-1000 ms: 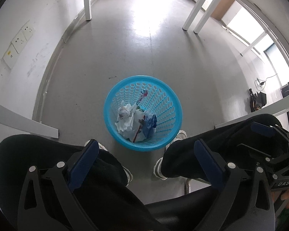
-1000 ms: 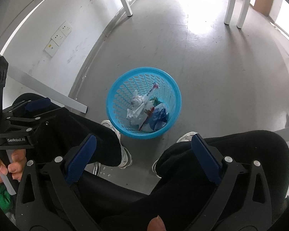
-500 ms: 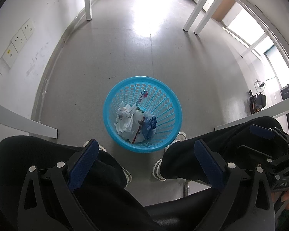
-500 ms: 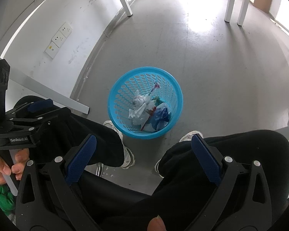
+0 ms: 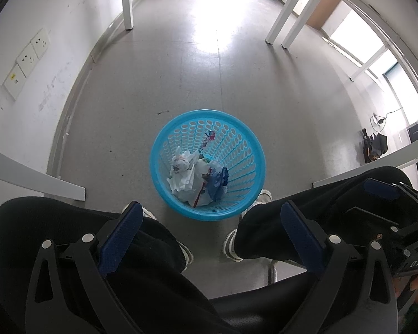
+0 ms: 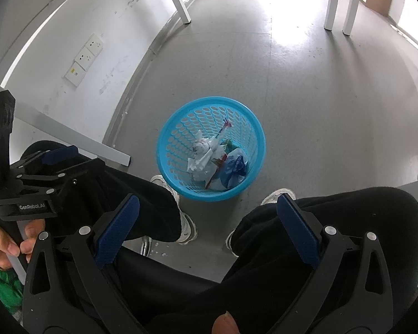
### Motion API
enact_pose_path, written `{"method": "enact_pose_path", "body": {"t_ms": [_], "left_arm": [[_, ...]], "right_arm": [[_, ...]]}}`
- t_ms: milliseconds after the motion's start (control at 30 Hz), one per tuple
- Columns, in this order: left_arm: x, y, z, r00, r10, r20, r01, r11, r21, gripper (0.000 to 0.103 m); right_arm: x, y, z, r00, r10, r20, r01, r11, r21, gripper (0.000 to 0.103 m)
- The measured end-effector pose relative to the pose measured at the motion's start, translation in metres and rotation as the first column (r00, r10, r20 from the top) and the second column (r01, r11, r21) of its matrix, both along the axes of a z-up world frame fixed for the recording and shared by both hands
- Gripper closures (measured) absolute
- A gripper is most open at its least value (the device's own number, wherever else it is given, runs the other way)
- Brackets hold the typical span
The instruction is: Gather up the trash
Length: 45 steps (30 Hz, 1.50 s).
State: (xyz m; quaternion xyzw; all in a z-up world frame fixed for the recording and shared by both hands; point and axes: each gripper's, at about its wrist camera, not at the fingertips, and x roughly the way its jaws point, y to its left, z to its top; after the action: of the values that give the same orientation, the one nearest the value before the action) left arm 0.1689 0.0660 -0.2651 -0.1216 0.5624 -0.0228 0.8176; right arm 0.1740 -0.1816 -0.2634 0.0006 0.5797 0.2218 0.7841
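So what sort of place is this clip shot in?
Probably an office or classroom-like workroom: bare grey floor, white table legs, wall sockets, and a blue mesh wastebasket holding crumpled paper.

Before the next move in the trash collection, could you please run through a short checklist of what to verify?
1. Left claw open and empty: ok, nothing sits between its blue pads.
2. Right claw open and empty: ok, jaws spread wide.
3. Blue basket upright on the floor between the person's shoes: ok.
4. Trash inside the basket: ok, crumpled white paper and a blue wrapper lie at the bottom.
5. Loose trash left on the floor near the basket: cannot tell, only small specks show and the legs hide part of it.
6. Room in the basket for more: ok, only the bottom is covered.
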Motion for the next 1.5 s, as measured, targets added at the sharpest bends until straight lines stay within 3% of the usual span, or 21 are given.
{"method": "enact_pose_path", "body": {"t_ms": [1500], "left_arm": [[0.0011, -0.0026, 0.0003, 1.000, 0.003, -0.003, -0.003, 1.000, 0.004, 0.006]], "right_arm": [[-0.0004, 0.0034, -0.0006, 1.000, 0.002, -0.017, -0.002, 1.000, -0.004, 0.008]]}}
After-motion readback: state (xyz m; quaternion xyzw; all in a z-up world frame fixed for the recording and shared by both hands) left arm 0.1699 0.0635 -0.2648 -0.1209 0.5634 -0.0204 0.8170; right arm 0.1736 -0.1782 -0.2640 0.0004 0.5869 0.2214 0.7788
